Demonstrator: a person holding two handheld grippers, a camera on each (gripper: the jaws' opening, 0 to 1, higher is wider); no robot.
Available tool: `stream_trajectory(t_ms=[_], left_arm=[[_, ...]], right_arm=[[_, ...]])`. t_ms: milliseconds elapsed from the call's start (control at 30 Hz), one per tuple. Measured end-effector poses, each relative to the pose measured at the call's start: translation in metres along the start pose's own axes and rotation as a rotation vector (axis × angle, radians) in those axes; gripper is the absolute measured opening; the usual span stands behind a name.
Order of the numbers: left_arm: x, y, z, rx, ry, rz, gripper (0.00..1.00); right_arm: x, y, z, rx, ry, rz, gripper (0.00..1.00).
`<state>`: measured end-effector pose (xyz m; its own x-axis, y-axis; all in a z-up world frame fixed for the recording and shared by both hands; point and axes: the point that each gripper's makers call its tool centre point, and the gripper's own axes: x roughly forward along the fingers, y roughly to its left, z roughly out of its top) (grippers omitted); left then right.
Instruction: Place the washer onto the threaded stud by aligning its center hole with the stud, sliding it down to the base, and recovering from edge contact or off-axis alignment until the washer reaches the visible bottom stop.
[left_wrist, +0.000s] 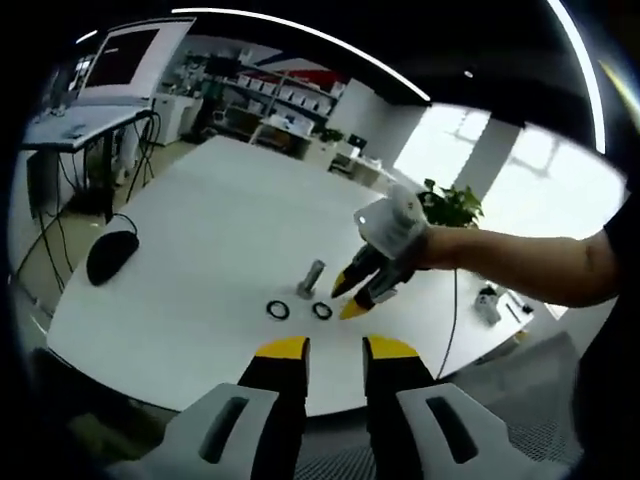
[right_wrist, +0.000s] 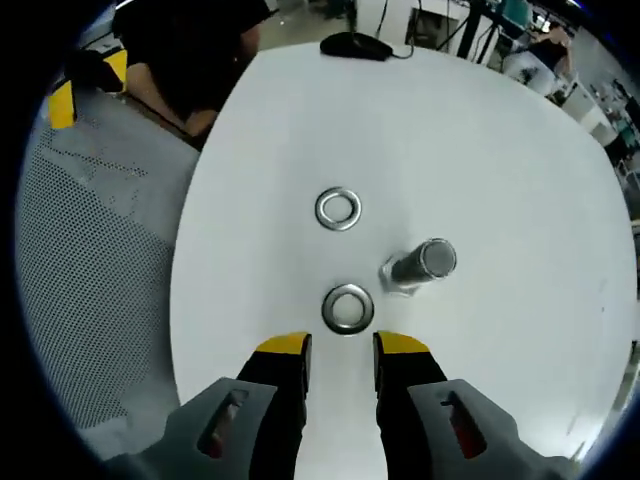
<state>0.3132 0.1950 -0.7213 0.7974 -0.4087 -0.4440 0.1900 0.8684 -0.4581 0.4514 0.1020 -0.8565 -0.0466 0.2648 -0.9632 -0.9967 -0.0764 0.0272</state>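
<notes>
Washers (right_wrist: 347, 308) (right_wrist: 338, 208) lie flat beside stud (right_wrist: 420, 264), mouse (right_wrist: 356, 45) well apart.

An open-plan lab or office workspace.

A large white table (left_wrist: 220, 230) is seen in the middle of the left gripper view, with a monitor (left_wrist: 125, 58) on a side desk at upper left, storage shelving (left_wrist: 275, 100) stacked with boxes along the far wall at top centre, ceiling light strips (left_wrist: 300, 35) above, and a potted plant (left_wrist: 450, 205) before bright windows at right.
</notes>
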Motion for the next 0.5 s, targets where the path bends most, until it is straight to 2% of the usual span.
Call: stream_trajectory(t_ms=[300, 500], left_arm=[[0.0, 0.001, 0.0, -0.014, -0.001, 0.005, 0.19], [0.0, 0.002, -0.001, -0.014, 0.004, 0.01, 0.19]], right_arm=[[0.008, -0.003, -0.002, -0.025, 0.031, -0.003, 0.28], [0.012, 0.002, 0.001, -0.012, 0.014, 0.009, 0.28]])
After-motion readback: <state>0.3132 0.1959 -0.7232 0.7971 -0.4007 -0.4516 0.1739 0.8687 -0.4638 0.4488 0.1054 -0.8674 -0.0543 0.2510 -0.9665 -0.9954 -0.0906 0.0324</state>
